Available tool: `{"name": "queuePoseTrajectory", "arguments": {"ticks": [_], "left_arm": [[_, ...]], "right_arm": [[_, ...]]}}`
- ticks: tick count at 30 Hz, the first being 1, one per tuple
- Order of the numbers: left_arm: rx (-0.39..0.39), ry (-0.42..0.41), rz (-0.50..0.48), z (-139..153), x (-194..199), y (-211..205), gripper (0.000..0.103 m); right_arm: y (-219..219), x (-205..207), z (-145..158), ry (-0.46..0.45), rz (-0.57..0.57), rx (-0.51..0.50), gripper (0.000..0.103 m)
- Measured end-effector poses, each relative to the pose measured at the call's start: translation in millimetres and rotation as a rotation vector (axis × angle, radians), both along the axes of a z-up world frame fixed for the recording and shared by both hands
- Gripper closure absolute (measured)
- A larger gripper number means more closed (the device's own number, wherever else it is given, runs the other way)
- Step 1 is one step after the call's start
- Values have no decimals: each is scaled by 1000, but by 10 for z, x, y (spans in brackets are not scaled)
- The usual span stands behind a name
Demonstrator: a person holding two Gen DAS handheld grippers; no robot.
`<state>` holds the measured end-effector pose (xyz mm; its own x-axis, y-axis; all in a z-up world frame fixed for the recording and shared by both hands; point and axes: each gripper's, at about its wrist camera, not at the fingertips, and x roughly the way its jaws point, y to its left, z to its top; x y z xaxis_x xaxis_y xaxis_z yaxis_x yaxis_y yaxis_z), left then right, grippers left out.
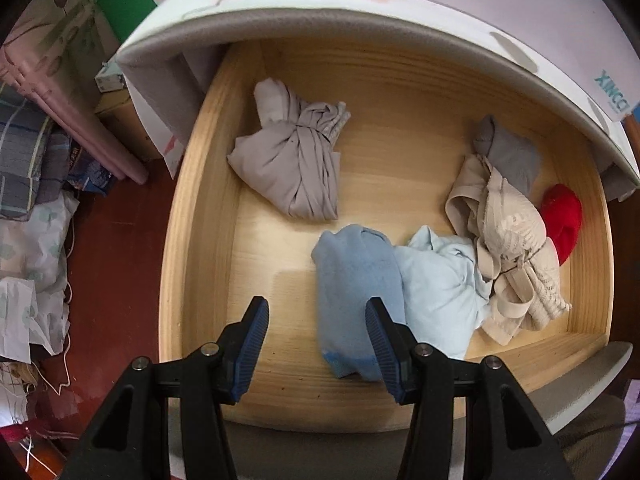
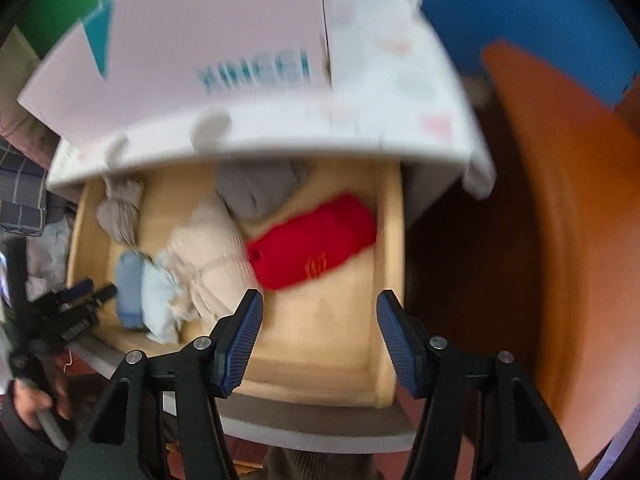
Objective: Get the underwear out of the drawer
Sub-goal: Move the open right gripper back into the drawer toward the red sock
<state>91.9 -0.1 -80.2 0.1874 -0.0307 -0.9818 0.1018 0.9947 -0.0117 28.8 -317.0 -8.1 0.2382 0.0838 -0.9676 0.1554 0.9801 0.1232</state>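
An open wooden drawer (image 1: 200, 216) holds several folded garments: a grey-beige knotted one (image 1: 292, 160), a blue one (image 1: 352, 280), a pale blue one (image 1: 440, 284), a beige lace one (image 1: 508, 248), a grey one (image 1: 508, 156) and a red one (image 1: 562, 220). My left gripper (image 1: 316, 312) is open and empty above the drawer's front, by the blue garment. My right gripper (image 2: 320, 308) is open and empty above the drawer's front right, just short of the red garment (image 2: 316, 248). The right wrist view is blurred. The left gripper (image 2: 86, 292) also shows there.
A white cabinet top (image 1: 360, 12) overhangs the back of the drawer (image 2: 384, 240). Bedding and bags (image 1: 36, 184) are piled on the red floor at left. An orange curved object (image 2: 568, 200) stands right of the cabinet.
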Motion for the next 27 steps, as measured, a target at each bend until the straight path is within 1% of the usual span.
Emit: {"name": "queuePoseTrajectory", "arguments": {"ticks": [2, 4, 8, 9, 13, 16, 19, 22, 27], "left_arm": [[-11, 34, 8, -51, 35, -28, 51], [-7, 50, 17, -83, 74, -41, 51], [-15, 31, 11, -37, 102, -101, 51], [-20, 30, 13, -34, 110, -115, 51], [-27, 95, 3, -182, 165, -187, 51], [-18, 119, -7, -289, 180, -237, 51], [7, 137, -19, -349, 208, -271, 51], [13, 158, -24, -380, 234, -256, 49], [40, 153, -13, -408, 226, -150, 50]], "right_arm": [[23, -31, -118, 14, -2, 10, 46], [49, -55, -215, 21, -4, 23, 46], [84, -79, -401, 38, -5, 38, 46], [93, -80, -445, 56, -4, 46, 46], [69, -77, -427, 46, -14, 59, 46], [79, -79, -427, 44, -5, 56, 46], [101, -73, -433, 46, 3, 53, 46], [136, -41, -467, 60, 9, 51, 46], [157, -32, -482, 65, 8, 45, 46]]}}
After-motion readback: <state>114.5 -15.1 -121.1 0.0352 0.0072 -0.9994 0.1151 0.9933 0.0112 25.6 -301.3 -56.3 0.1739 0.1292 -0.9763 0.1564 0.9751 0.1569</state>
